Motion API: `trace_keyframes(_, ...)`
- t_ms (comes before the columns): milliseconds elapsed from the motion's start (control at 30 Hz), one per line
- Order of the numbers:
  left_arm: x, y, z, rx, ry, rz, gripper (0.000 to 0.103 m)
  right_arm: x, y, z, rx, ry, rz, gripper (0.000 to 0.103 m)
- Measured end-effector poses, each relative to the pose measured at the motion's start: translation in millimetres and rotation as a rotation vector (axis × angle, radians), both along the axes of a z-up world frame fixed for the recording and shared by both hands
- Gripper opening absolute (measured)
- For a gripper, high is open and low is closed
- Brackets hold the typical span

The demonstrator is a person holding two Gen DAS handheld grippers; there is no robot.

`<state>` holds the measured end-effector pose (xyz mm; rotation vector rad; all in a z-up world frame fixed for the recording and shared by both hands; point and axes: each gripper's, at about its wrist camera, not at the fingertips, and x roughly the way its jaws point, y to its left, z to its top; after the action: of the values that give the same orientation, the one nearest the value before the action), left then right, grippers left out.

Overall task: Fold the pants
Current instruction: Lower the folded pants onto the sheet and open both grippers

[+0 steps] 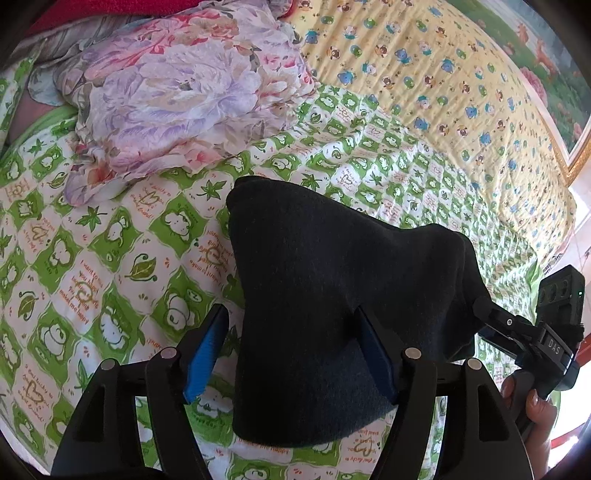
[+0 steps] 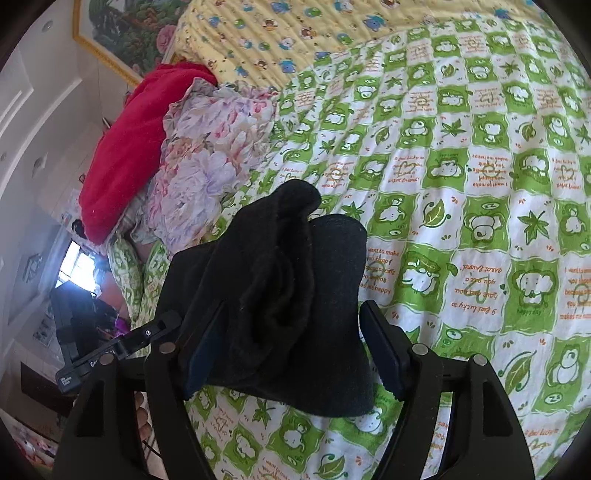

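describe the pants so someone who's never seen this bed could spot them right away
Start at the green-and-white checked quilt that covers most of the bed. Lifted over it hang the pants, a dark, thick, fleecy bundle draped between the fingers of the left gripper and the right gripper. They are the only plain dark fabric: the floral cloth and the red blanket beside them lie in bright heaps.

We count one pair of dark pants [image 1: 332, 295], two grippers, left [image 1: 291, 354] and right [image 2: 295, 350], one floral cloth [image 1: 177, 96] and one red cloth [image 2: 125, 147] at the bed's [image 2: 480, 184] edge, and one framed picture [image 2: 122, 33].
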<state>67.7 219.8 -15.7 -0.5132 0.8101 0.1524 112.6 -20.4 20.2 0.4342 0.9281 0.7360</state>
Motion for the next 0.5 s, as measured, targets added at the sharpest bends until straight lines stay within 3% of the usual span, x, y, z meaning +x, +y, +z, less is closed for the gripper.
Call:
trace_keyframes(300,-24,-4,4,0.042,0.003,0.008,0.077,-26,-8,19,-0.053,-0.11,-0.008,0.086)
trace_keyframes(500,-39,-6,5,0.068,0.002,0.008,0.079,-40,-7,25,-0.095,-0.162,0.015,0.087)
